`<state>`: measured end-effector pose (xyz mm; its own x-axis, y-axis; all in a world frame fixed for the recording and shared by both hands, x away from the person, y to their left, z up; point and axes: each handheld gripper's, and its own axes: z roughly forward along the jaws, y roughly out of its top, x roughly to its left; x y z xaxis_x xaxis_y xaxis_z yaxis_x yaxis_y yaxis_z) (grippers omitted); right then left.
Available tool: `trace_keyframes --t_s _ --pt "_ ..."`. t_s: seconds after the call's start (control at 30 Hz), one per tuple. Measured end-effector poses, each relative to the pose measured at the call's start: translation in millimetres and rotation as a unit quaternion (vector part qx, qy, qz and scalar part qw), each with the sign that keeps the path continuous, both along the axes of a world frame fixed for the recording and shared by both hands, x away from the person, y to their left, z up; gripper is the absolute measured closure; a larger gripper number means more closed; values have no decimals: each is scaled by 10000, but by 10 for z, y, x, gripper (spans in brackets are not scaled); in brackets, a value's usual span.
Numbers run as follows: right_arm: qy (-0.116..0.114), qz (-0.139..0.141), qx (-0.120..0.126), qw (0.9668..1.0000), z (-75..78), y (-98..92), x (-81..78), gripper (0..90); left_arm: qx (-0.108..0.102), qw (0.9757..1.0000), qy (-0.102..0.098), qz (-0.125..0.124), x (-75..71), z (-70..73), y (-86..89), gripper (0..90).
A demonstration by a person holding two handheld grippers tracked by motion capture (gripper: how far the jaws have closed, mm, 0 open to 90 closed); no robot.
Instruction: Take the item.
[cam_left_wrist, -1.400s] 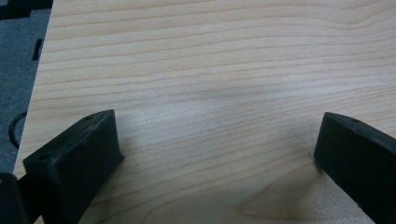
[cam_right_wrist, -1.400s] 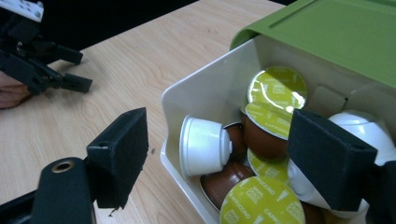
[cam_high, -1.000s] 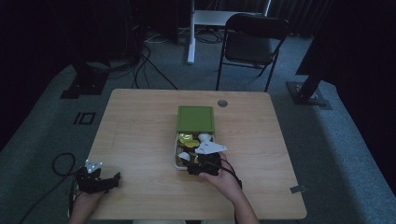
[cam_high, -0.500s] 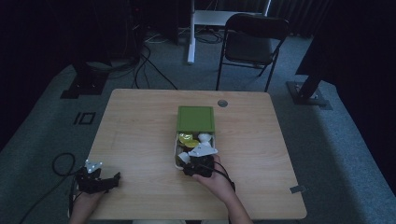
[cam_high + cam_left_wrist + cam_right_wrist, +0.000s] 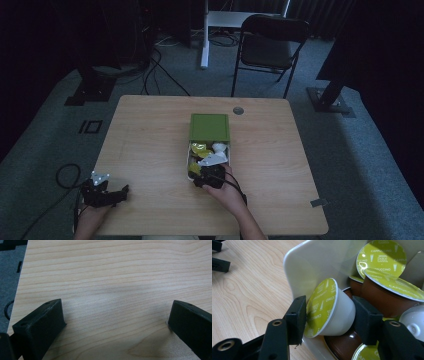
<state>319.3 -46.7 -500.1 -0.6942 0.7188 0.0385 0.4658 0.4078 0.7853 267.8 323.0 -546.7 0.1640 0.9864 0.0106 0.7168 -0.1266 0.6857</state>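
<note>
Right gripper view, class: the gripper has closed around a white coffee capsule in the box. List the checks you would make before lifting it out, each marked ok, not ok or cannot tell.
1. White capsule sits between the right gripper jaws, one on its foil lid, one at its base: ok.
2. Both pads pressing firmly: cannot tell; the jaws have just been closing.
3. Capsule free of its neighbours: not ok; it lies tilted against a brown capsule.
4. Box wall out of the lifting path: cannot tell; one jaw stands outside the rim.
5. Left gripper parked on the table, away from the box: ok.
</note>
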Motion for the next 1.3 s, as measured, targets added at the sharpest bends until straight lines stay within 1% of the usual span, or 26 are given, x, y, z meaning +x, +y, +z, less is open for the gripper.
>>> trace_keyframes --t_s 0.07,0.1,0.13,0.17,0.23,0.27,0.33,0.43,0.47,0.53,0.63,0.7,0.9,0.97,1.0,1.03,1.1,1.13,1.27,1.3 --pt "1 -11 2 10000 2 1 1 481 1 10000 1 0 0 0 0 5" --pt "19 -56 9 10000 12 1 2 514 -6 10000 -4 4 0 0 -1 5" --pt "19 -56 9 10000 12 1 2 514 -6 10000 -4 4 0 0 -1 5" --pt "-67 -52 -24 10000 25 -6 5 536 0 10000 1 0 0 0 0 5" --pt "-85 -38 -45 9999 28 -5 7 538 1 10000 1 -1 0 0 0 5" --pt "-119 -13 -111 9999 38 5 2 544 0 10000 1 -1 0 0 0 5" --pt "-133 -3 -139 9998 42 5 3 546 -5 10000 -4 3 0 -1 -1 5" --pt "-233 62 -191 9995 55 1 -3 553 -6 10000 -4 4 0 0 -1 5" --pt "-215 63 -156 9996 63 -4 -3 553 -6 10000 -4 4 0 -1 -1 5" --pt "-164 36 1 9999 84 -26 -3 555 0 10000 1 -1 0 0 0 5" --pt "-129 33 121 9998 123 -56 -6 555 1 10000 1 -1 0 0 0 5" --pt "-199 -21 97 9998 151 -73 -8 556 0 10000 1 -1 0 0 0 5" --pt "-318 56 109 9994 274 -132 -24 559 -8 10000 -3 4 0 0 -1 5" --pt "-389 30 153 9991 328 -156 -29 560 -15 10000 -9 10 1 -1 -2 5" --pt "-387 45 188 9991 354 -169 -29 560 -15 10000 -9 9 1 -1 -2 5" --pt "-429 -1 211 9989 380 -184 -28 560 -15 10000 -10 11 1 -1 -2 5" --pt "-439 21 221 9988 428 -204 -27 560 -15 10000 -9 10 1 -1 -2 5" --pt "-466 -27 249 9986 449 -217 -27 560 -16 10000 -9 10 1 -1 -2 5" --pt "-459 -32 324 9984 513 -260 -11 560 -9 10000 -4 5 0 0 -1 5" --pt "-490 -65 338 9982 526 -270 -8 560 -9 10000 -5 4 1 0 -1 5"
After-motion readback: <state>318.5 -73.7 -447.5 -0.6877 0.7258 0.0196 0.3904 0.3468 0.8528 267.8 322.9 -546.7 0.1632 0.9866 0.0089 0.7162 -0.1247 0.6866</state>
